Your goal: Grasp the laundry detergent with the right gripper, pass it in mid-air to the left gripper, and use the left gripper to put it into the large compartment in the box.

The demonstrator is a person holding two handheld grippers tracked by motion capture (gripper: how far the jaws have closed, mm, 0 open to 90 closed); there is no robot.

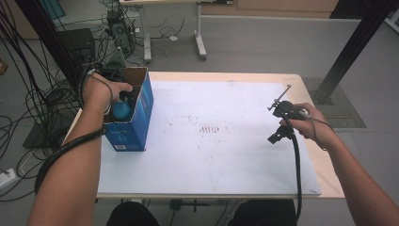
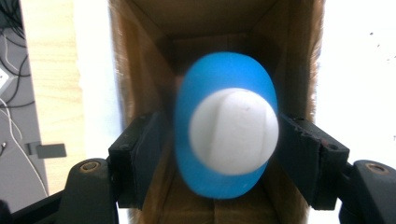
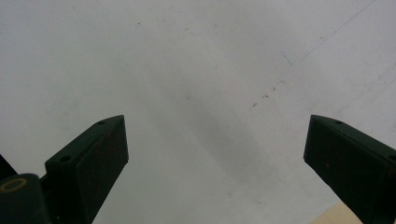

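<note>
An open-topped blue cardboard box [image 1: 134, 125] stands at the left of the white tabletop [image 1: 211, 150]. My left gripper [image 2: 217, 135] points down into the box's brown inside [image 2: 140, 56]. A blue egg-shaped thing with a round white end [image 2: 229, 130] lies blurred between its jaws. A dark gap separates it from the left pad [image 2: 142, 149], so the jaws are open and not pressing on it. The high view has the same blue thing [image 1: 121, 110] inside the box under the left hand. My right gripper [image 3: 215, 154] is open over bare white surface, at the table's right side [image 1: 282, 123].
The white sheet leaves a wooden rim [image 1: 324, 174] showing at the right and far edges. Behind the table are a second table's legs [image 1: 200, 44], tangled cables and equipment [image 1: 115, 28] on the floor. A black frame post [image 1: 353, 47] rises at the right.
</note>
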